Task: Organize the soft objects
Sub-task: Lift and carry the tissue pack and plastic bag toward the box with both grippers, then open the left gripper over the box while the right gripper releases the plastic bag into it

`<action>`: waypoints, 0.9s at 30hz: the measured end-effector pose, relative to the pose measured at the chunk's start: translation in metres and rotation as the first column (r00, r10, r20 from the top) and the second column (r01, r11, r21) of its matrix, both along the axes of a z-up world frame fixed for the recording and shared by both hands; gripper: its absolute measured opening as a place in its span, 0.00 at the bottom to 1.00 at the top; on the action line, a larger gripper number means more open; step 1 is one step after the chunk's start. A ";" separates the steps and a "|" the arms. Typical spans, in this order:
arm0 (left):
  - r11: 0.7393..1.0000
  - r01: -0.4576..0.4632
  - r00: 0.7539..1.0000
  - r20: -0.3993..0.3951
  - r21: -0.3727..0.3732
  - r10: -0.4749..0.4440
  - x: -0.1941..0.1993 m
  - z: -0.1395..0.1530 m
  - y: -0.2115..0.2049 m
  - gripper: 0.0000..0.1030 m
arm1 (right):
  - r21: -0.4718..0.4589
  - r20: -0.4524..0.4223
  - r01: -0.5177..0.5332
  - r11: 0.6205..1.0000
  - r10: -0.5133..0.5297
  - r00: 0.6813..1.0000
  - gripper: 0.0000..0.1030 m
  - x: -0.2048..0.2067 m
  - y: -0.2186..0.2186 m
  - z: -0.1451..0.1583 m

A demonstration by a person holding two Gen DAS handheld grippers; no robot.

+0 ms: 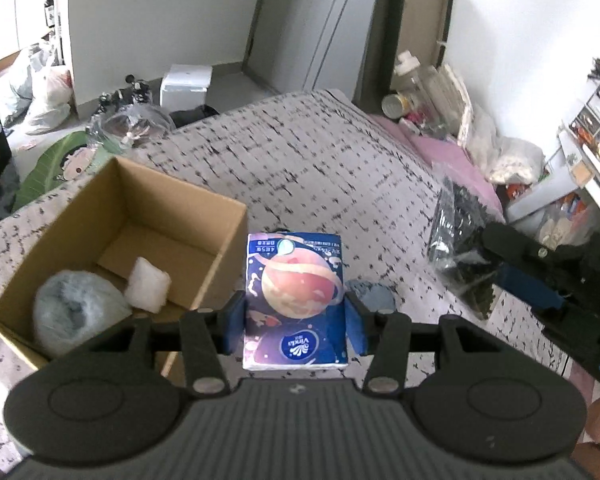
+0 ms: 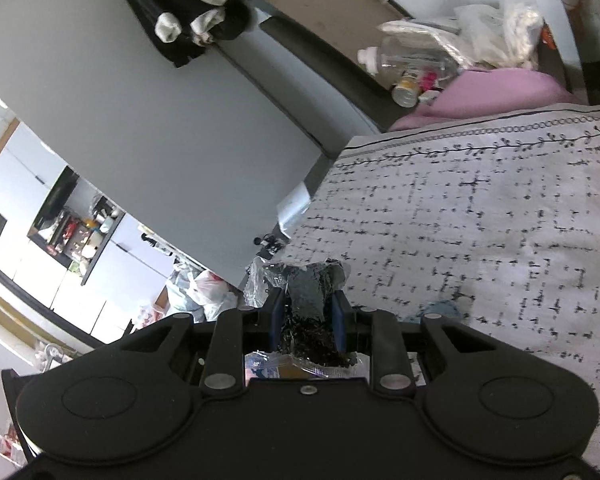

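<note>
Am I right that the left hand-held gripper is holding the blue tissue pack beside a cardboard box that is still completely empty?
Not quite: the cardboard box is not empty. The left wrist view shows a grey fluffy bundle and a white soft piece inside. The left hand-held gripper does hold the tissue pack beside it.

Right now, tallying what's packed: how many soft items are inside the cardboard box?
2: a grey-blue bagged bundle in the cardboard box's near-left corner, a white pouch beside it. Others may be hidden.

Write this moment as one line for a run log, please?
left gripper: shut on tissue pack | right gripper: shut on clear bag of dark bits | cardboard box: holds two soft bundles
</note>
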State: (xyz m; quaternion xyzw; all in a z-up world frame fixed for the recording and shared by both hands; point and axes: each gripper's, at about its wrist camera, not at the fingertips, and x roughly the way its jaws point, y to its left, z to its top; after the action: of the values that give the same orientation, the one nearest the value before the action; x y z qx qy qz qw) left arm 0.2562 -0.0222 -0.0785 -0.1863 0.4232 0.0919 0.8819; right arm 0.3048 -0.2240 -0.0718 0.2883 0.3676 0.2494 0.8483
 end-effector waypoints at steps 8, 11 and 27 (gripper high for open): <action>0.999 -0.035 0.999 0.035 0.006 0.035 -0.009 0.018 0.026 0.48 | -0.018 0.020 -0.034 0.999 0.034 0.999 0.24 -0.007 0.019 0.006; 0.998 -0.056 0.997 0.045 0.004 0.056 -0.012 0.021 0.038 0.48 | -0.028 0.030 -0.050 0.998 0.051 0.998 0.24 -0.010 0.028 0.008; 0.992 -0.117 0.992 0.041 -0.045 0.119 -0.015 0.000 0.108 0.48 | -0.109 0.028 -0.147 0.983 0.150 0.988 0.24 -0.020 0.093 0.003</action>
State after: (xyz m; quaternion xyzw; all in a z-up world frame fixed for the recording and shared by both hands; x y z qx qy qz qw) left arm 0.2416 0.0859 -0.0788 -0.2314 0.3941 0.1308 0.8798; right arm 0.2845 -0.1307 -0.0691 0.2100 0.3853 0.2972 0.8480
